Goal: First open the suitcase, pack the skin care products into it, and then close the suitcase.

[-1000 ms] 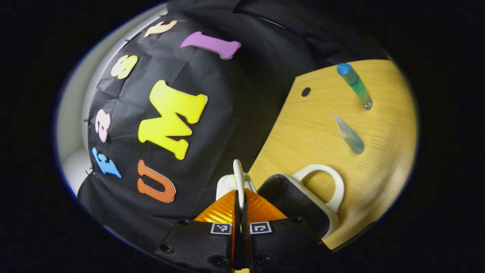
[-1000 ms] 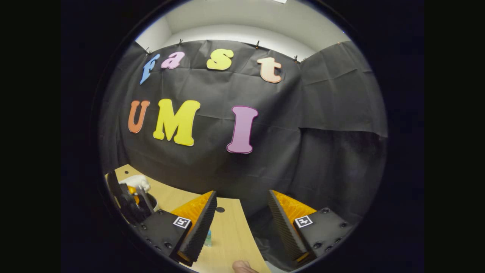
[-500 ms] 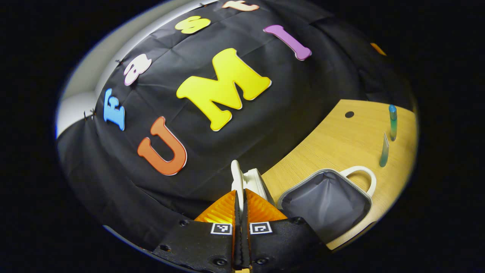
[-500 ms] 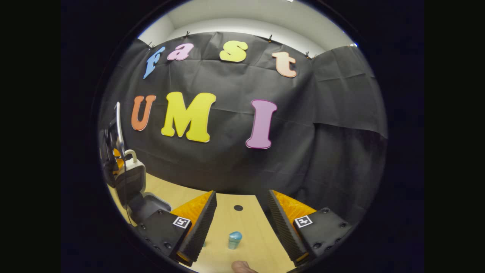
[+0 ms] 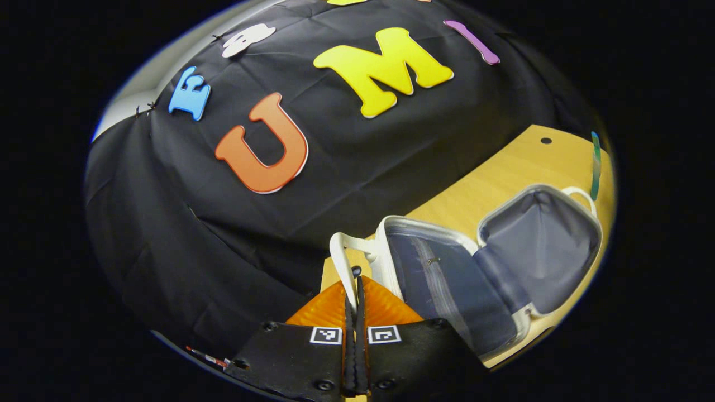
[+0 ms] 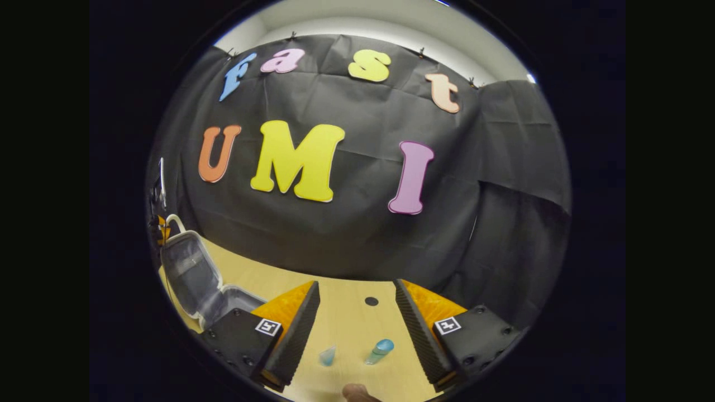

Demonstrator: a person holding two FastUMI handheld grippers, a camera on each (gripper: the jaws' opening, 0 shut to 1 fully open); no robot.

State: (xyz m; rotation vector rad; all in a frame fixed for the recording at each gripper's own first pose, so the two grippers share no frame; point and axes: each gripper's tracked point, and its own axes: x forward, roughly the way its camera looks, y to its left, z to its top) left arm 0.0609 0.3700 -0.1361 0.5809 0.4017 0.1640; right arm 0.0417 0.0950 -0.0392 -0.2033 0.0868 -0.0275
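2 tubes lie between right gripper fingers.

On the one wooden table there is one open suitcase with two white handles, along with two skin care products: one capped bottle and one small tube.

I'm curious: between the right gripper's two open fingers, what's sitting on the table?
In the right gripper view, two skin care products on the wooden table: a small tube and a blue-capped bottle.
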